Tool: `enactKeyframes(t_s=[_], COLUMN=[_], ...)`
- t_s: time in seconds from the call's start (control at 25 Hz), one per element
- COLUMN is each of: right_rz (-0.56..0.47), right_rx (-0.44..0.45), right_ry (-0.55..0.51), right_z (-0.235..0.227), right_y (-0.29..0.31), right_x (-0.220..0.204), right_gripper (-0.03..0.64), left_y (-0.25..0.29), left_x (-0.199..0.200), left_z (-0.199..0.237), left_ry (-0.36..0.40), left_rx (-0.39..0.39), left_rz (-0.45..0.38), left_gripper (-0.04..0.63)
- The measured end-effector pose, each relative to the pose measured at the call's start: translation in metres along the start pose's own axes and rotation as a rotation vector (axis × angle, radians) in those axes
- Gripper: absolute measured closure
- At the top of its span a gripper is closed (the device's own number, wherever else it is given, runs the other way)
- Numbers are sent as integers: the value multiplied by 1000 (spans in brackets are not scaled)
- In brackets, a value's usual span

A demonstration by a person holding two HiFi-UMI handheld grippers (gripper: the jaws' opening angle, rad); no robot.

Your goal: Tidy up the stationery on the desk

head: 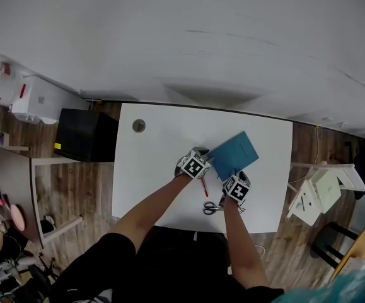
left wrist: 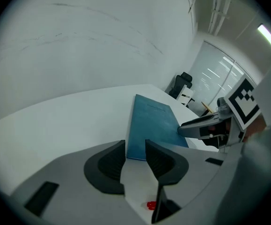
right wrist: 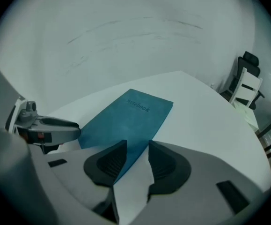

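A teal-blue notebook (head: pixel 234 155) lies flat and closed on the white desk (head: pixel 163 169), turned at an angle. My left gripper (head: pixel 207 161) stands at its left edge. Its jaws are open over bare desk, just short of the notebook (left wrist: pixel 153 125). My right gripper (head: pixel 233 177) is at the notebook's near corner, also open. In the right gripper view the corner of the notebook (right wrist: pixel 126 121) shows in the gap between the jaws with nothing pressing on it. Each gripper sees the other: the right gripper (left wrist: pixel 205 125) and the left gripper (right wrist: pixel 46 128).
Scissors (head: pixel 211 207) lie near the desk's front edge, a red pen (head: pixel 204 187) just above them between my hands. A round cable hole (head: pixel 139 125) sits at the desk's back left. A black box (head: pixel 84 134) stands left of the desk, a white chair (head: pixel 314 194) right.
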State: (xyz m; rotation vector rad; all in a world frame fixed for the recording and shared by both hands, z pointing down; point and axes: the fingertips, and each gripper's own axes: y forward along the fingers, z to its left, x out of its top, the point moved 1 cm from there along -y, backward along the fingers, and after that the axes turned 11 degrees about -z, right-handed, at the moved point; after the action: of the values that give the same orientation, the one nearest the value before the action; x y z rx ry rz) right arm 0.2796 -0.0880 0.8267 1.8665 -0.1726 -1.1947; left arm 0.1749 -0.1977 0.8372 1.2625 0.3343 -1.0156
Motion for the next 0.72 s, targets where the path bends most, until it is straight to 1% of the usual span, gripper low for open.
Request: enactKeyframes(t_s=[0.08,0.24,0.36,0.52,0.72], right_rz=[17,22,18,32,53], right_rx=[-5,-9,31,74,163], right_ry=[49,120,152,104,30], right_z=[-3,-4,1,14,54], right_y=[3,5,6,12,20], right_x=[0,0,-2,1,2], right_gripper=[465,472,476,476,476], left_y=[5,12,6,-3,-29], left_x=[-3,-7,-8,-11,-23], left_z=[-2,-3,-1,10,34], left_ry=[0,3,2,-2,-37], left_rx=[-4,-25,-33,-39,16], left_rz=[6,23,33,49,42], left_gripper=[456,454,455,456,454])
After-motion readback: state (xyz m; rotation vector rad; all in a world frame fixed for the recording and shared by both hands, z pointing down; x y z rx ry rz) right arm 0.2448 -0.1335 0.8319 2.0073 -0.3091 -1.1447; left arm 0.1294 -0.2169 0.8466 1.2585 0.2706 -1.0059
